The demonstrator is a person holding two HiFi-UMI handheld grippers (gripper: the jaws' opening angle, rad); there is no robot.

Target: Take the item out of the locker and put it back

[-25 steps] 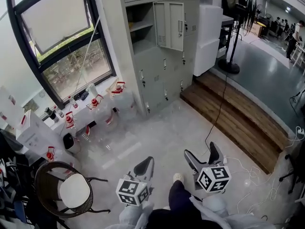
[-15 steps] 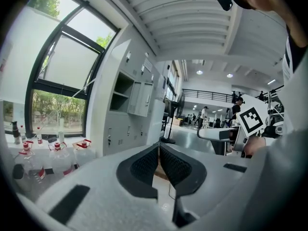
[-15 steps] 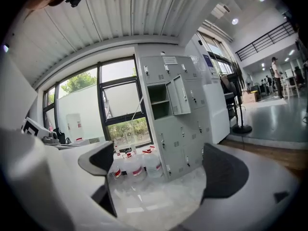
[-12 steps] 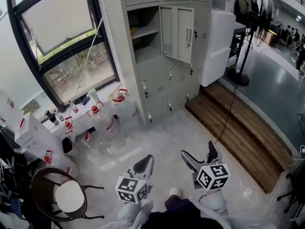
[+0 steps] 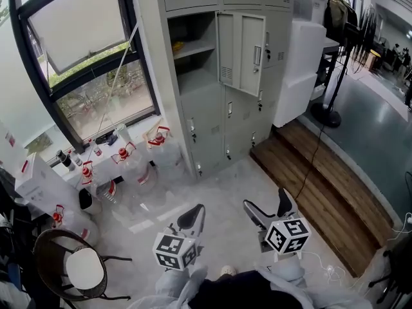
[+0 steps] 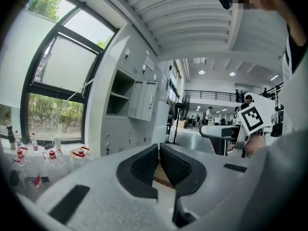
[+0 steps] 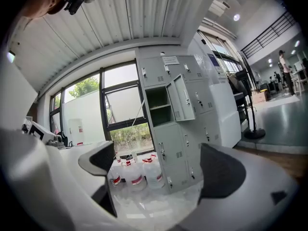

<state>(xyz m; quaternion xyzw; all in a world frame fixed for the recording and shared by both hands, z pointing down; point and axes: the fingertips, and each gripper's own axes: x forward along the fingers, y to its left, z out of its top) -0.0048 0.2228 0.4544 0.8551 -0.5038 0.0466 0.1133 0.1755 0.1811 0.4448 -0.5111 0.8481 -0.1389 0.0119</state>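
The grey locker (image 5: 212,108) stands ahead with one door (image 5: 243,53) swung open. Its open compartment (image 5: 190,47) has a shelf with a small yellow item (image 5: 177,46) on it. In the right gripper view the compartment (image 7: 160,106) looks dark and the item cannot be made out. My left gripper (image 5: 188,221) is held low over the floor, well short of the locker, its pads (image 6: 144,163) closed together on nothing. My right gripper (image 5: 271,210) is level beside it; its jaws have just been opening and stand wide with nothing between them (image 7: 159,160).
Several water jugs with red caps (image 5: 135,163) stand under the window left of the locker. A round chair (image 5: 71,269) is at lower left. A wooden step (image 5: 315,185) with a cable runs along the right, beyond it a fan stand (image 5: 328,111) and a white cabinet (image 5: 299,69).
Both grippers and the head view have moved forward toward the locker, which now looks larger and nearer. The right jaws stand slightly wider than at first.
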